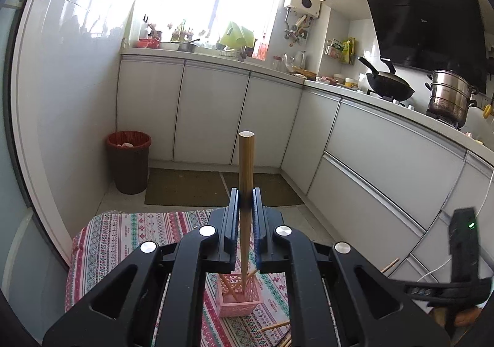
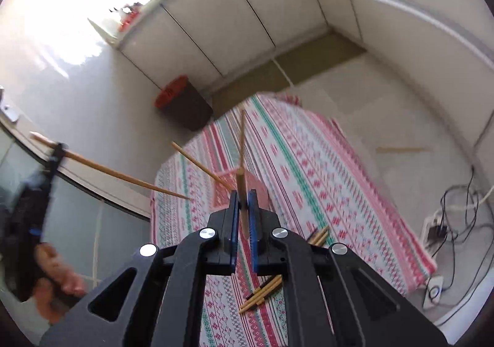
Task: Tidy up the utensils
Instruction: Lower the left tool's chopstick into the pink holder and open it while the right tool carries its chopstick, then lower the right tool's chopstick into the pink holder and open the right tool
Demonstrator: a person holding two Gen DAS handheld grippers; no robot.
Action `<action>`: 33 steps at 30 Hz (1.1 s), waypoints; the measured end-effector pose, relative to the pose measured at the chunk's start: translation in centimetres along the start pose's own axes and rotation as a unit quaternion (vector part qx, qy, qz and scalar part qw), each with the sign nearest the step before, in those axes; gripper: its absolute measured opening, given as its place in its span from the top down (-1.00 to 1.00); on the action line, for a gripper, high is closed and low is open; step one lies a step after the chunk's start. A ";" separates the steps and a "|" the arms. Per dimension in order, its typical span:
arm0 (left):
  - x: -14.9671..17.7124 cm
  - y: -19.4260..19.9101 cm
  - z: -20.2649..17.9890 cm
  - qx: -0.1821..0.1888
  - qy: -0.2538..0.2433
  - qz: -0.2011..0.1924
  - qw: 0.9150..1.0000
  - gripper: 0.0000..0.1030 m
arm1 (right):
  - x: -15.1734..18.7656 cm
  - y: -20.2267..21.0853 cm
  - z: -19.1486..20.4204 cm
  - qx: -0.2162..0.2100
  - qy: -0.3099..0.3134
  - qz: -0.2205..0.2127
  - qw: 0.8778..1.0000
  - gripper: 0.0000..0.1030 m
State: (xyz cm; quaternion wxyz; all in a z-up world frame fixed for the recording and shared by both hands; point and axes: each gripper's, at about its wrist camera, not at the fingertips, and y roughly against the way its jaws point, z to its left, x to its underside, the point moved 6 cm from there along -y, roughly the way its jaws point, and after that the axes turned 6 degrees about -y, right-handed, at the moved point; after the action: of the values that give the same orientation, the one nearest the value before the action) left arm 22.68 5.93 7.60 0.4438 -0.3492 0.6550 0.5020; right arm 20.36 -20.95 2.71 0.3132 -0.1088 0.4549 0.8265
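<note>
1. Kitchen floor is carrying a patterned cloth [image 2: 308,162] with the pink basket [image 1: 237,294].
2. We are clamping one chopstick [image 1: 246,174] in the left gripper [image 1: 246,202], another chopstick [image 2: 241,192] in the right gripper [image 2: 244,208] (light, stiff, slippery; grip mid-shaft).

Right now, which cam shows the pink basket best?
Left wrist. The pink basket sits sharp between the gripper arms, its lattice wall clear, with chopsticks standing in it, though the arms crop its sides. In the right wrist view the basket is a motion-blurred pink patch, partly behind the held chopstick.
</note>
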 end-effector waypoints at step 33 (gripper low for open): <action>3.3 -4.2 4.7 -0.057 0.065 0.043 0.995 0.06 | -3.6 -11.6 5.3 0.037 0.072 -0.024 0.996 0.50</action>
State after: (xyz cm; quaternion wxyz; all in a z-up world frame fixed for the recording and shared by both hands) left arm 26.40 9.39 2.57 0.3575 -0.3773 0.6671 0.5337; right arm 30.86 -13.60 -0.53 0.3034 -0.1671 0.5036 0.7915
